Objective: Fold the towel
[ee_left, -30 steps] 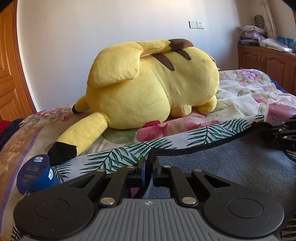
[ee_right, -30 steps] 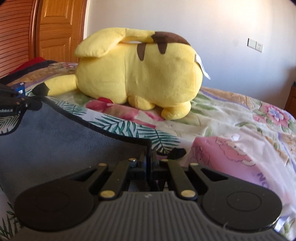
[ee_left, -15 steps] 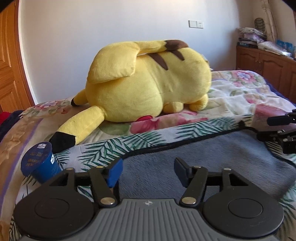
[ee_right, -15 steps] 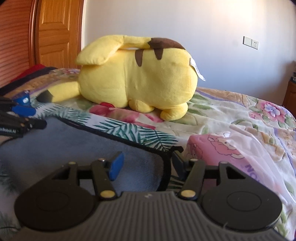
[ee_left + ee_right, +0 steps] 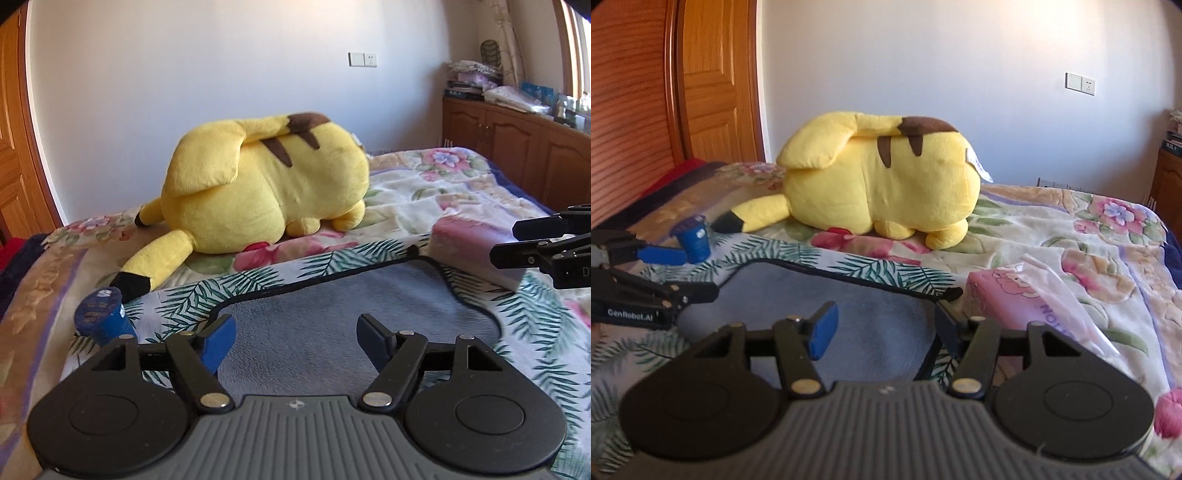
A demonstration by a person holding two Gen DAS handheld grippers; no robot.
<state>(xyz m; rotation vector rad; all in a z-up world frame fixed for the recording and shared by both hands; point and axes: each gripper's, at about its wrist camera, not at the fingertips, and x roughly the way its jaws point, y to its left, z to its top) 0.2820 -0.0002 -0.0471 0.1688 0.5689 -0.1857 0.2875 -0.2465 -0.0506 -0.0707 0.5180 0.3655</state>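
Observation:
The towel (image 5: 332, 314) lies folded on the bed, grey side up over its palm-leaf printed side, with a dark edge. It also shows in the right wrist view (image 5: 857, 317). My left gripper (image 5: 295, 338) is open and empty above the towel's near left part. My right gripper (image 5: 882, 328) is open and empty over the towel's right corner. The right gripper (image 5: 546, 247) shows at the right edge of the left wrist view. The left gripper (image 5: 668, 273) shows at the left edge of the right wrist view.
A big yellow plush toy (image 5: 266, 188) lies on the bed behind the towel. A blue cup (image 5: 101, 317) stands at the towel's left. A pink pack (image 5: 1030, 295) lies at its right. A wooden cabinet (image 5: 517, 147) stands far right, a wooden door (image 5: 716, 85) at left.
Both grippers were shut on the towel's edge one second ago. They have opened, let it go and pulled back and up. The towel now lies flat.

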